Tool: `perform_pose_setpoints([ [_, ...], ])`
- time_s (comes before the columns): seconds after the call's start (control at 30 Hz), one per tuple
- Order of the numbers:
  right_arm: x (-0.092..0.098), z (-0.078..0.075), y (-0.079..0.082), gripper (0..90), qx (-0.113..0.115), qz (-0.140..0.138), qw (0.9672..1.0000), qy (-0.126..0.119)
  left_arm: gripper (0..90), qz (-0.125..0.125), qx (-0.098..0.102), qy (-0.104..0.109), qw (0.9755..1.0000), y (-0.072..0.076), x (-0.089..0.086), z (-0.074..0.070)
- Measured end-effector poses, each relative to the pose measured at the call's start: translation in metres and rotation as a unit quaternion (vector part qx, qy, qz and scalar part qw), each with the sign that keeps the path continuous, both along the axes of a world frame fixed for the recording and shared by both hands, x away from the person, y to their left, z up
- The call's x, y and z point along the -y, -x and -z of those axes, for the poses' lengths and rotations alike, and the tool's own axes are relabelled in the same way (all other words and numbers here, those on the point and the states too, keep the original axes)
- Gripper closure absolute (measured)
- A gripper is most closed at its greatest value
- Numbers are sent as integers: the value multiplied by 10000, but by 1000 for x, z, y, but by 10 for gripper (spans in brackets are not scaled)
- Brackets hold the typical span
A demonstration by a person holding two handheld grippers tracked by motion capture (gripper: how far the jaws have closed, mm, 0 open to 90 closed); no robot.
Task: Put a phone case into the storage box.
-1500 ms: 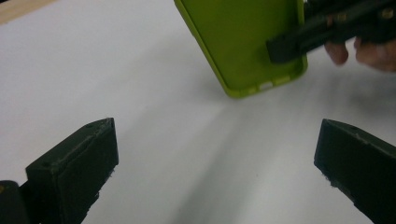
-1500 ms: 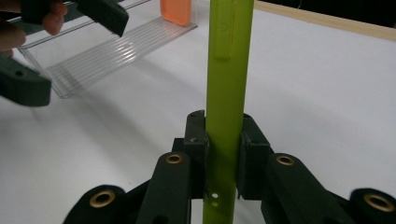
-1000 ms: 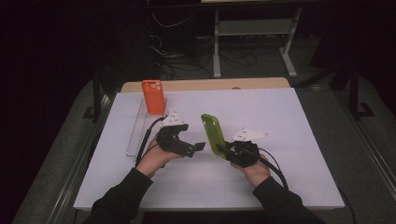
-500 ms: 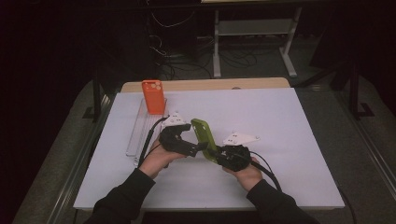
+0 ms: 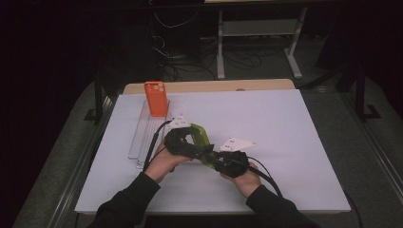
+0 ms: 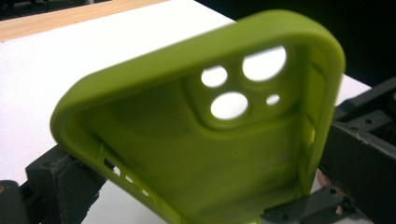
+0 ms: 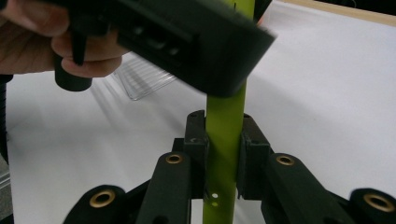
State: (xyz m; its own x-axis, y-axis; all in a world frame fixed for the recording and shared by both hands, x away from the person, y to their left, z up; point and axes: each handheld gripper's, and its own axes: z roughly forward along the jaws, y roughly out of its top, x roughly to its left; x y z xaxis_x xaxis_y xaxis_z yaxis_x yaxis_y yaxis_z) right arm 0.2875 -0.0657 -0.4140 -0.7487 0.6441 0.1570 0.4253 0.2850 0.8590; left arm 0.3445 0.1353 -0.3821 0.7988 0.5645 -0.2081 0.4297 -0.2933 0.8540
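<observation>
A green phone case [image 5: 201, 135] is held up off the table at an angle. My right gripper [image 5: 212, 159] is shut on the case's thin edge, and in the right gripper view the pads clamp the green case [image 7: 225, 107] from both sides at my right gripper [image 7: 224, 140]. The case [image 6: 196, 140] shows its hollow inside and camera holes, with my left gripper [image 6: 205, 177] spread wide around its two long sides. My left gripper [image 5: 198, 145] meets the case from the left. I cannot tell whether its pads press.
An orange phone case [image 5: 156, 98] stands upright at the far end of a clear plastic tray [image 5: 140, 135] left of the hands. A white sheet [image 5: 294, 128] covers the table, with bare room to the right. A cable [image 5: 154, 142] trails from the left gripper.
My right gripper has carried the green case leftward and tilted it, bringing it between the left gripper's jaws. The left hand stayed put.
</observation>
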Motion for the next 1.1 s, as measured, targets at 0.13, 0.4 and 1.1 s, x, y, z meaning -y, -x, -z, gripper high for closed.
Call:
perform_pose_setpoints([
  [0.13, -2, 1, 1, 756, 69, -63, 9999, 85, 0, -73, -27, 127, 9999, -2, -3, -2],
  [0.4, -5, 4, 2, 756, 89, -65, 9998, 191, 80, -51, 58, 144, 9999, -3, -5, -3],
  [1.1, 13, 1, 1, 367, -142, -217, 9995, 183, 137, -143, 61, 171, 9997, -3, -5, -11],
])
